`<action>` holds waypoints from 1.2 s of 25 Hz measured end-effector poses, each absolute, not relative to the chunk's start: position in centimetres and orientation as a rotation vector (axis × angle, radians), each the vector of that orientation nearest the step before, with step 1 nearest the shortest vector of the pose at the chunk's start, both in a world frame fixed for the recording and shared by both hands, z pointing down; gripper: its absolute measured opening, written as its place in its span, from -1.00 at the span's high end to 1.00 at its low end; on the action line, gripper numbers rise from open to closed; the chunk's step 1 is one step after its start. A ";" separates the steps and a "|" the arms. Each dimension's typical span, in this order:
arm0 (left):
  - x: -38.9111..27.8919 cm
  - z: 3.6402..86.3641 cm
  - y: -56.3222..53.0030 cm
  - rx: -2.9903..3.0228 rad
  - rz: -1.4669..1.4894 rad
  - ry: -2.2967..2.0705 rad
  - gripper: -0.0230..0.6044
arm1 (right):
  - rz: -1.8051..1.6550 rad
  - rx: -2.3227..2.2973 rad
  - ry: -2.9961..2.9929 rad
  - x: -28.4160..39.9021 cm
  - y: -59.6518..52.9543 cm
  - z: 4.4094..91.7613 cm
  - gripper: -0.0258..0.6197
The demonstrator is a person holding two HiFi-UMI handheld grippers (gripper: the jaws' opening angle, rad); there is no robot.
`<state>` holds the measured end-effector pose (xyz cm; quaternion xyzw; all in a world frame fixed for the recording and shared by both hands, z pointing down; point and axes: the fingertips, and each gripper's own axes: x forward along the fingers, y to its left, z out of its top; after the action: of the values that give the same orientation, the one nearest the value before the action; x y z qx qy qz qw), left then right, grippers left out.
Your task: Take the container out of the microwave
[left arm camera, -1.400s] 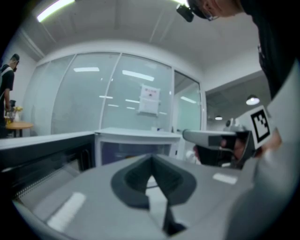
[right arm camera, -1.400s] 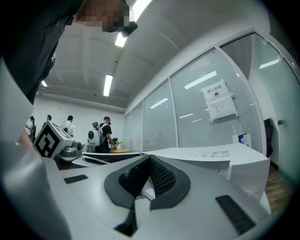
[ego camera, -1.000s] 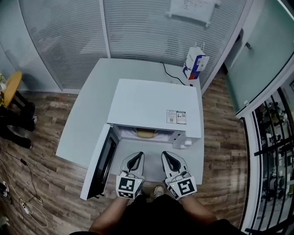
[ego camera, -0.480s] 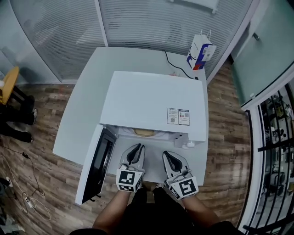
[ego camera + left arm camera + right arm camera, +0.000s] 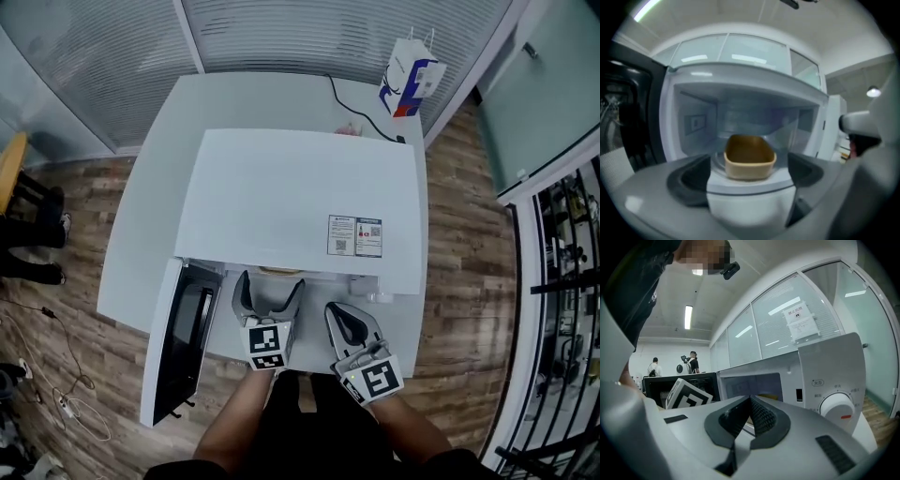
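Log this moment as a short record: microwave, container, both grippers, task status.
microwave: white, on the white table, door swung open to the left
container: tan, open-topped, sitting inside the microwave cavity
left gripper: at the cavity mouth, jaws wide apart and just been opening, container ahead of them, not gripped
right gripper: in front of the microwave, jaws together, holding nothing
task status: container not yet taken out

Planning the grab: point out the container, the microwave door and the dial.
container (image 5: 750,169): left gripper view, its tan front wall.
microwave door (image 5: 187,319): head view, its dark window.
dial (image 5: 836,408): right gripper view, the white knob's face.
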<state>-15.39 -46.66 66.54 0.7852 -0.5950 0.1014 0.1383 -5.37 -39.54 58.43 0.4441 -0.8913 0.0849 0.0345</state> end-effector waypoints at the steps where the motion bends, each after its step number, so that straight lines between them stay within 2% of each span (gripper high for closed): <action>1: -15.4 67.1 -47.2 2.255 0.310 -1.729 -0.69 | 0.267 1.360 -2.739 -5.3 -39.6 58.7 0.92; 13: -14.7 70.3 -50.8 2.206 0.409 -1.795 -0.69 | 0.328 1.323 -2.726 -3.6 -40.4 60.6 0.92; 18: -15.0 70.4 -50.8 2.206 0.427 -1.806 -0.52 | 0.335 1.291 -2.735 -3.7 -40.6 60.7 0.92; 30: -15.4 68.6 -48.1 2.200 0.345 -1.809 -0.47 | 0.305 1.280 -2.749 -4.5 -40.1 59.9 0.92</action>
<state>-15.40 -48.15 68.58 0.7596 -0.6247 0.1191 0.1360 -4.55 -40.09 59.86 0.4196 -0.9010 0.0998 0.0467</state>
